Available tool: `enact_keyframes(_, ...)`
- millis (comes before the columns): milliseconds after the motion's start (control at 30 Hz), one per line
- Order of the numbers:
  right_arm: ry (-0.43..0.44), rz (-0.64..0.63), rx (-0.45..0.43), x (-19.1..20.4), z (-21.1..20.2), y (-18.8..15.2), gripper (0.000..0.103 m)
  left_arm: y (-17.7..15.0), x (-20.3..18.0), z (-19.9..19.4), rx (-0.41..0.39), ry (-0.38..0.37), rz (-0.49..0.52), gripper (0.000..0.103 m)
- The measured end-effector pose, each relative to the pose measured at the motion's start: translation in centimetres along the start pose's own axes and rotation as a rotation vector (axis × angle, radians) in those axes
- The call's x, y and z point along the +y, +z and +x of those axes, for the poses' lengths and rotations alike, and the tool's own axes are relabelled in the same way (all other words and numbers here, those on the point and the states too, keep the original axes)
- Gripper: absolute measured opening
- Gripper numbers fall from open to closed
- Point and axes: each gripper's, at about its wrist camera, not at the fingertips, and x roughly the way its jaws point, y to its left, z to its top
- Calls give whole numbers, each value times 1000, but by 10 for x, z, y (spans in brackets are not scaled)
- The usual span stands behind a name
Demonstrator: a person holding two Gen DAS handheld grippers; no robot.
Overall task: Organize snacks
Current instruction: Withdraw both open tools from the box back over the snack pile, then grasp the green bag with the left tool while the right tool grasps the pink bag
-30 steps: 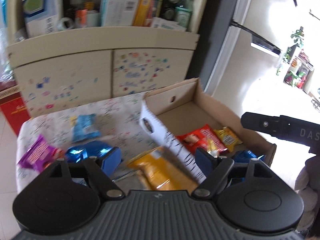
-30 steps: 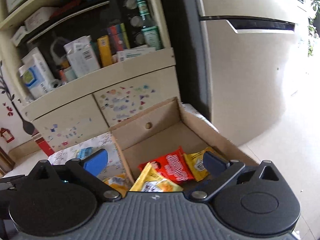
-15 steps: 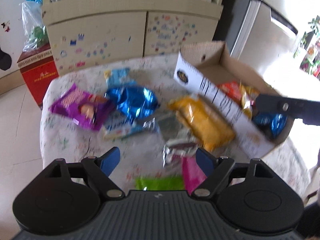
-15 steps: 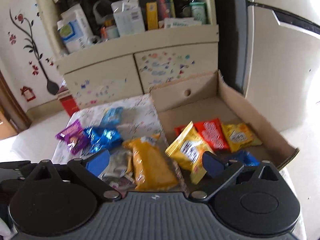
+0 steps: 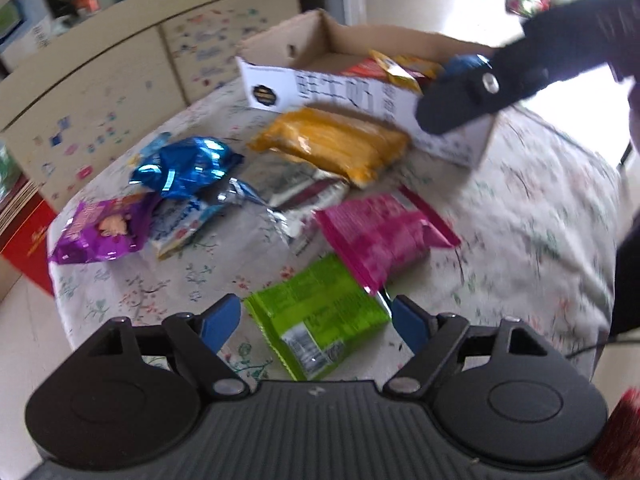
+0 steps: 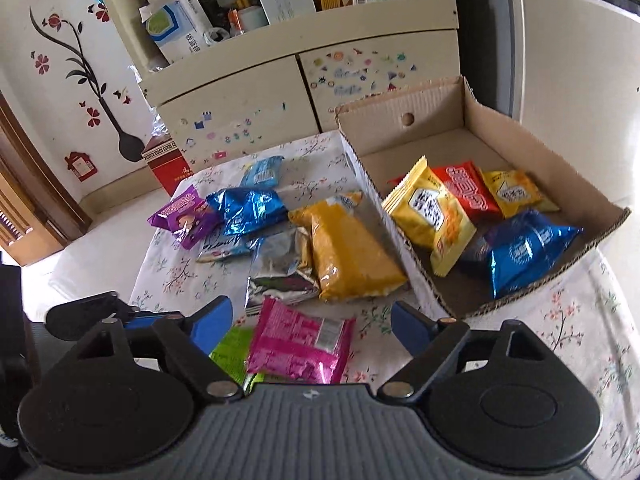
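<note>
Snacks sit loose on our floral tablecloth [image 6: 580,332]: green packet [image 5: 320,316] nearest, pink packet [image 6: 300,344] overlapping it, big orange bag [image 6: 348,252] against the cardboard box [image 6: 608,224]. We hold the left gripper [image 5: 316,320] spread wide, empty, hovering with the green packet between its fingers (contact unclear). Right gripper [image 6: 308,324] is also spread wide and empty above the pink packet. Box holds a yellow packet [image 6: 432,216], red packet [image 6: 468,192] and blue packet [image 6: 524,248]
</note>
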Motion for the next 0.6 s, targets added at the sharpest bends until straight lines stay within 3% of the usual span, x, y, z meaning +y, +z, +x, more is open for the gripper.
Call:
enact_keyframes(333, 2, 13, 48, 3, 6, -12, 91, -1, -9, 24, -7, 0, 118, 83)
enact_keyframes(433, 7, 16, 58, 3, 8, -12, 91, 0, -7, 27, -14, -12, 85, 82)
enact_keyframes(600, 20, 28, 77, 5, 14, -12, 91, -4, 10, 25, 17, -26, -45, 68)
